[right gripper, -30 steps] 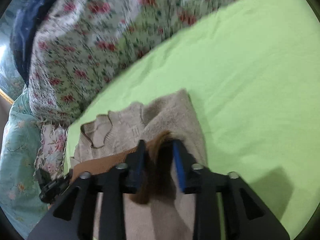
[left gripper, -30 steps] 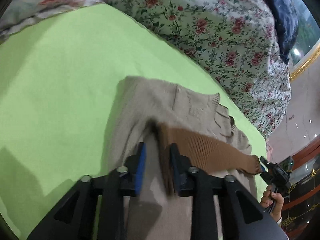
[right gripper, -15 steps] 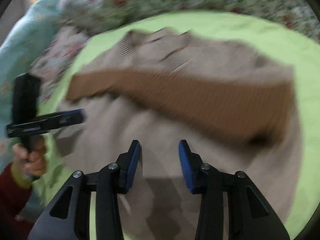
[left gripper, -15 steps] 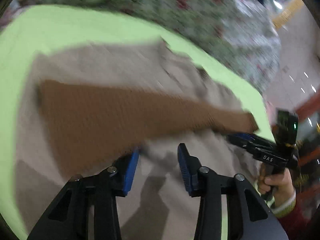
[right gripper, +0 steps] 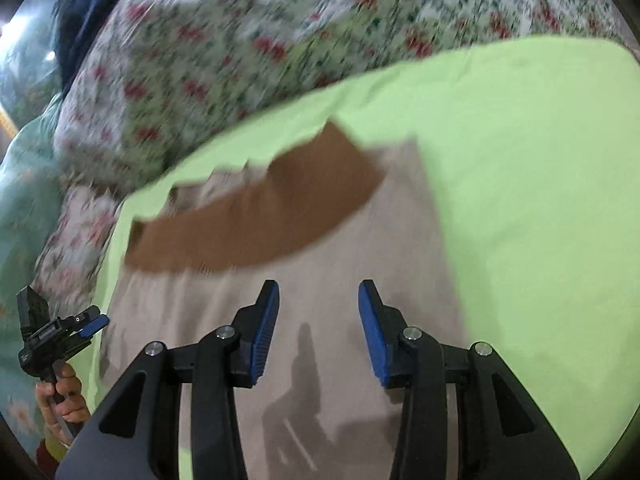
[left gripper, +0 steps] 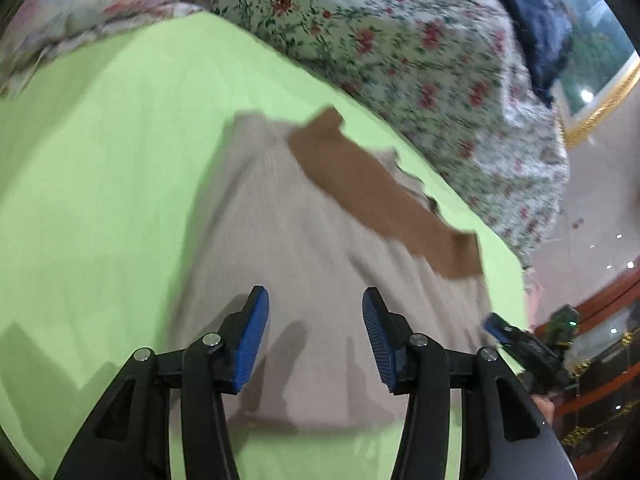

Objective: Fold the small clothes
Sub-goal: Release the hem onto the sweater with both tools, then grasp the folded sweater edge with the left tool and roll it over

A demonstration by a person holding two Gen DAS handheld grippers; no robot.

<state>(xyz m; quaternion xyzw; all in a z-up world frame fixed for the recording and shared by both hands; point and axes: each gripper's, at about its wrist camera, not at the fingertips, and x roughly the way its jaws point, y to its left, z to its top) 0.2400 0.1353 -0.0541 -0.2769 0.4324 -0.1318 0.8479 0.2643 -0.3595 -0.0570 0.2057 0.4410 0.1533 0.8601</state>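
Lying flat on the green sheet [left gripper: 100, 140], the beige sweater [left gripper: 288, 240] has its brown band [left gripper: 372, 188] folded across near the far edge, beside floral bedding [left gripper: 400, 40]. Left gripper [left gripper: 316, 336] and right gripper [right gripper: 318, 328] hover above, jaws apart, empty.

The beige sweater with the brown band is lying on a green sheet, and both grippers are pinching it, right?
Not quite. The left gripper and right gripper are both open, holding nothing, as each wrist view shows. The beige sweater with its brown band does lie on the green sheet.

Black left tool [left gripper: 314, 332], ribbed blue pads [left gripper: 252, 340], silver screws, right tool [right gripper: 318, 326] alike
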